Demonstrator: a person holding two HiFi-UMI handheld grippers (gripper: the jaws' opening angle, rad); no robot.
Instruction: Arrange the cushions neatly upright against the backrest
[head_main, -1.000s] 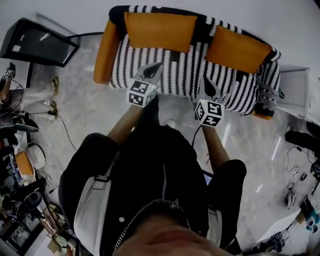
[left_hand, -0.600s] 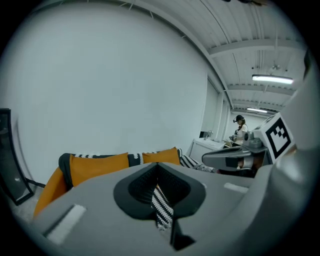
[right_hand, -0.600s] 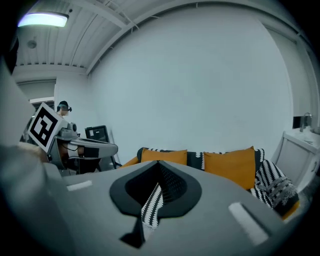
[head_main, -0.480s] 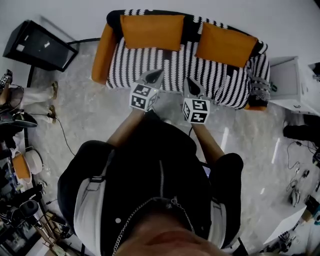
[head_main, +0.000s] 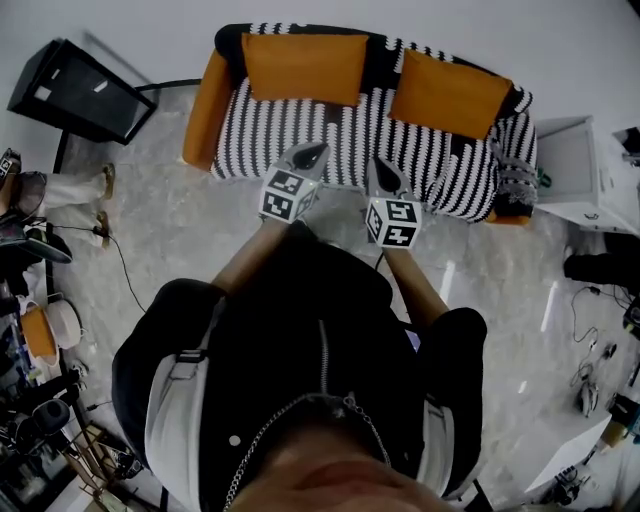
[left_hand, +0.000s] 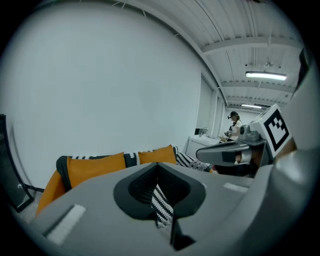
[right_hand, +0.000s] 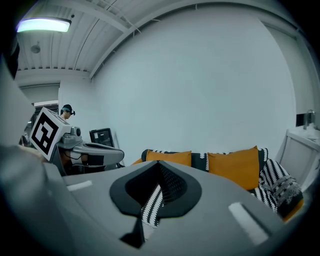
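Two orange cushions stand upright against the backrest of the black-and-white striped sofa (head_main: 340, 140): the left cushion (head_main: 305, 68) and the right cushion (head_main: 450, 93). Both show in the left gripper view (left_hand: 95, 169) (left_hand: 156, 155) and in the right gripper view (right_hand: 169, 158) (right_hand: 234, 165). My left gripper (head_main: 312, 152) and right gripper (head_main: 383, 170) hover side by side over the seat's front edge, apart from the cushions. Both are shut with nothing between the jaws. Each sees the other, the right gripper (left_hand: 235, 152) and the left gripper (right_hand: 85, 147).
The sofa has an orange armrest (head_main: 203, 108) at the left and a patterned throw (head_main: 515, 180) over its right end. A black screen (head_main: 80, 90) stands to the left, a white cabinet (head_main: 570, 165) to the right. Cables and clutter (head_main: 40, 330) lie on the floor. A person (left_hand: 234, 122) stands far off.
My right gripper has moved left, closer to the left gripper, and both sit slightly farther back from the sofa. The cushions have not moved. Both grippers stay shut.
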